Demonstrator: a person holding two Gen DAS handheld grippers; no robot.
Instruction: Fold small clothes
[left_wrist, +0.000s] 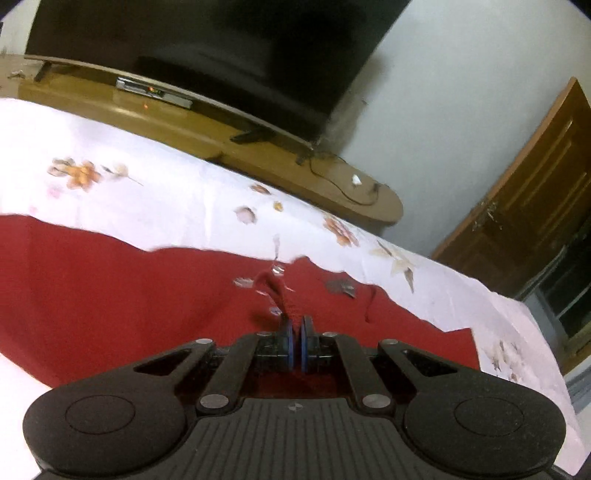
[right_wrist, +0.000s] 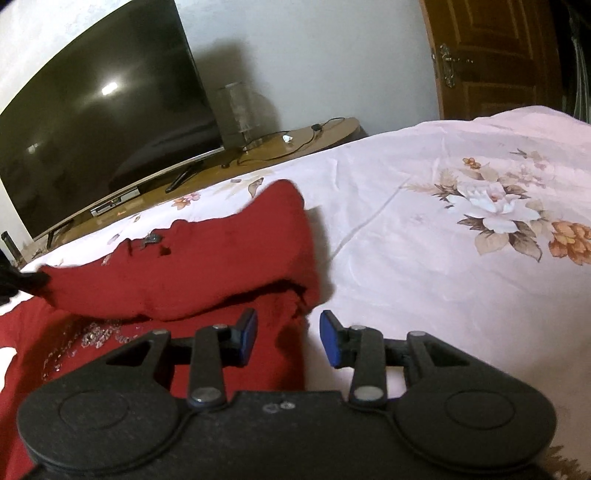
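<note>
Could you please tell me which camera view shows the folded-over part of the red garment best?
The right wrist view: the red garment shows its folded-over flap raised above the lower layer. The left wrist view shows only flat red cloth.

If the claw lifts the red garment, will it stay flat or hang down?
The red garment will probably droop: one part already lies folded over in soft curves. It looks light. Its shiny decoration might snag the left claw, shut on the cloth.

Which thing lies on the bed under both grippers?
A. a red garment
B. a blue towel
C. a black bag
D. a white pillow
A: a red garment lies spread on the floral bedsheet, partly folded over itself, in front of the right gripper, whose pads stand apart.
</note>
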